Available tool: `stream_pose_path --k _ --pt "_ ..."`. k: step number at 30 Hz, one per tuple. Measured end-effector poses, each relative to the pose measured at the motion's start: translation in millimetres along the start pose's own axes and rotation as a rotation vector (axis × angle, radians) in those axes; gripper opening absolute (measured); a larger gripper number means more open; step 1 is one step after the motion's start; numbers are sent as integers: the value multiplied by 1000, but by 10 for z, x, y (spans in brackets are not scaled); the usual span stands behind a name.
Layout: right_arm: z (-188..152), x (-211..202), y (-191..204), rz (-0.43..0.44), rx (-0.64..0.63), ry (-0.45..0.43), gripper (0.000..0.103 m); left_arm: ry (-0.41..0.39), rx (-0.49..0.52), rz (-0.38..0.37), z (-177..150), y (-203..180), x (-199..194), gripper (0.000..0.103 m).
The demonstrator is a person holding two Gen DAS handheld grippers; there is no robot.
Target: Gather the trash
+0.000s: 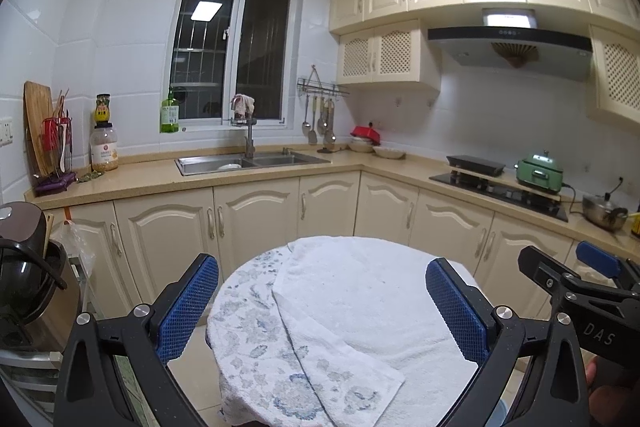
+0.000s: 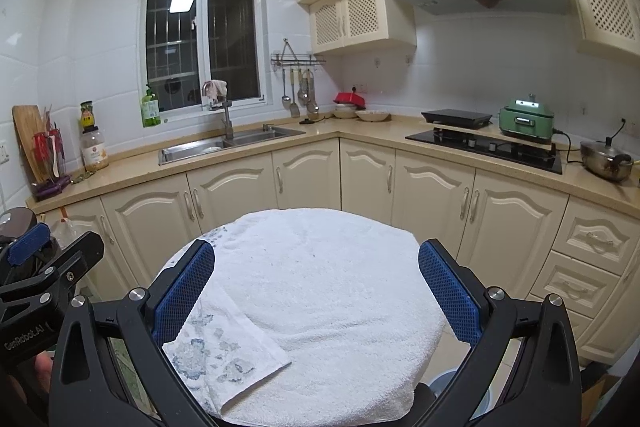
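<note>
A round table draped in a white towel with a blue flower print (image 1: pixel 344 315) (image 2: pixel 320 299) fills the foreground of both views. My left gripper (image 1: pixel 322 307) hovers over its near side, open, with nothing between the blue pads. My right gripper (image 2: pixel 316 295) is open too, above the towel and empty. The right gripper (image 1: pixel 592 279) also shows at the right edge of the left wrist view, and the left gripper (image 2: pixel 36 267) at the left edge of the right wrist view. I see no trash on the towel.
A beige L-shaped counter (image 1: pixel 160 179) runs behind the table with a steel sink (image 1: pixel 248 161), bowls (image 1: pixel 372 147), a hob (image 1: pixel 500 191), a green cooker (image 1: pixel 540 171) and a pot (image 2: pixel 606 157). A dark appliance (image 1: pixel 24 267) stands at the left. Cream cabinets (image 2: pixel 320 179) line the floor behind.
</note>
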State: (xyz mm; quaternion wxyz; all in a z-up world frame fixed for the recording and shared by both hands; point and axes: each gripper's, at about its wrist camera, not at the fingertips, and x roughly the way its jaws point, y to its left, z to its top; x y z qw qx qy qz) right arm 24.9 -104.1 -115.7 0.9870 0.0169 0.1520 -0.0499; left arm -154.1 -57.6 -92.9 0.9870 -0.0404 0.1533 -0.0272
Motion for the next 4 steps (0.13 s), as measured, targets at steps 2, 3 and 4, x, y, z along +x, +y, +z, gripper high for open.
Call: stream_pose_path --k 2,3,4 --pt "9 12 4 4 1 1 103 -2 -8 -19 -10 32 15 102" --pt "10 19 3 4 1 2 103 0 -10 -21 -28 32 21 102" --pt "9 22 4 5 2 4 103 1 -10 -19 -37 33 28 102"
